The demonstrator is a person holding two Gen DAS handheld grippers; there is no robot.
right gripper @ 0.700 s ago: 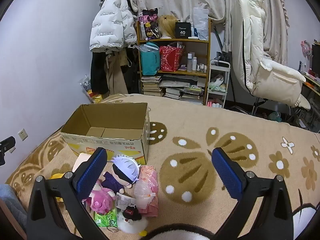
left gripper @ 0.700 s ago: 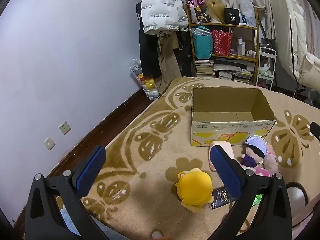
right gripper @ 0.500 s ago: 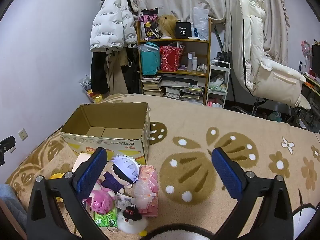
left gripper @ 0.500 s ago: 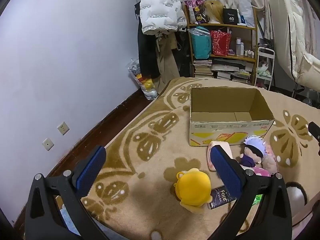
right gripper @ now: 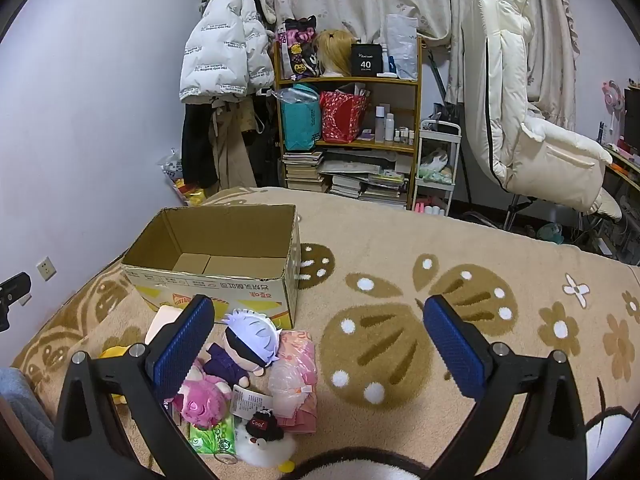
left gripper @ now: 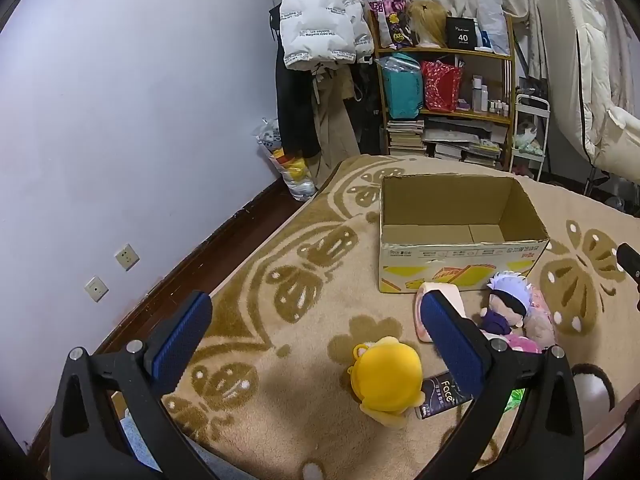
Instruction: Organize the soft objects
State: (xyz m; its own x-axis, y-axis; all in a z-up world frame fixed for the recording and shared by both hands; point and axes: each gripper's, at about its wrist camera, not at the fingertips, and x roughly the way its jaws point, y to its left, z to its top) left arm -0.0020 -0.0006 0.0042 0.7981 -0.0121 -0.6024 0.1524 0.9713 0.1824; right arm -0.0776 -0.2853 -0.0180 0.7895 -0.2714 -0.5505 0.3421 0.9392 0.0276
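Note:
An open, empty cardboard box (left gripper: 460, 264) (right gripper: 224, 280) stands on a beige patterned blanket. In front of it lies a pile of soft things: a yellow plush (left gripper: 386, 380), a white-haired doll (right gripper: 248, 340) (left gripper: 506, 304), a pink plush (right gripper: 202, 398), a pink packet (right gripper: 298, 364), a white plush with a black cap (right gripper: 262, 436) and a green tissue pack (right gripper: 210, 438). My left gripper (left gripper: 316, 344) is open and empty above the yellow plush. My right gripper (right gripper: 318, 344) is open and empty above the pile's right side.
A dark "Face" packet (left gripper: 440, 398) lies by the yellow plush. A wall (left gripper: 120, 120) and dark floor strip (left gripper: 224, 248) run along the left. A cluttered shelf (right gripper: 348, 132), hanging coats (right gripper: 224, 92) and a cream chair (right gripper: 532, 120) stand behind.
The left view has shifted slightly; the box and the toys sit a little further left in it. The right gripper has not moved. Both stay open.

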